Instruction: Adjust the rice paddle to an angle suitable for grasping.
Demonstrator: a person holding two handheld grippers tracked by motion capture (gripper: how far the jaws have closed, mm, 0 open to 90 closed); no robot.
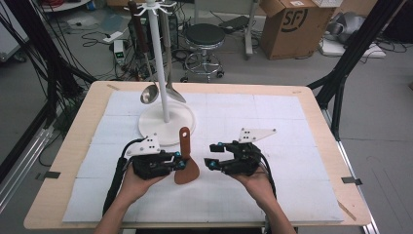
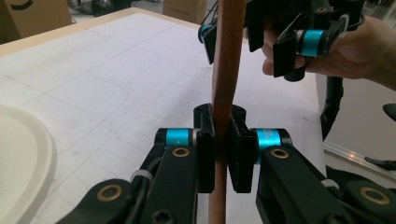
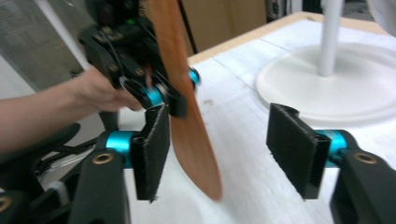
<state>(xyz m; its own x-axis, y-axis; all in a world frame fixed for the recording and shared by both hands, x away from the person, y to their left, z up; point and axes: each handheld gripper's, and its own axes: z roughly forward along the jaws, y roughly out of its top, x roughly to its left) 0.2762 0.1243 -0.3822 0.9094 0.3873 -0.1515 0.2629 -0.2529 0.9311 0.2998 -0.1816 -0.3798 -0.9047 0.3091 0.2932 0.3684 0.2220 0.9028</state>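
Observation:
A brown wooden spatula (image 1: 185,158) is held upright over the white mat, handle up and blade down. My left gripper (image 1: 179,162) is shut on it at the neck; in the left gripper view its black pads clamp the wood (image 2: 221,140) on both sides. My right gripper (image 1: 212,156) stands open just right of the spatula, jaws pointing at it. In the right gripper view the blade (image 3: 191,126) hangs between and beyond its wide-apart pads (image 3: 293,147), nearer the left one, without touching them.
A white utensil stand (image 1: 166,122) with a round base rises behind the spatula; a metal ladle (image 1: 149,92) and a spoon (image 1: 174,92) hang from it. The white mat (image 1: 272,165) covers the wooden table. A stool and boxes stand on the floor beyond.

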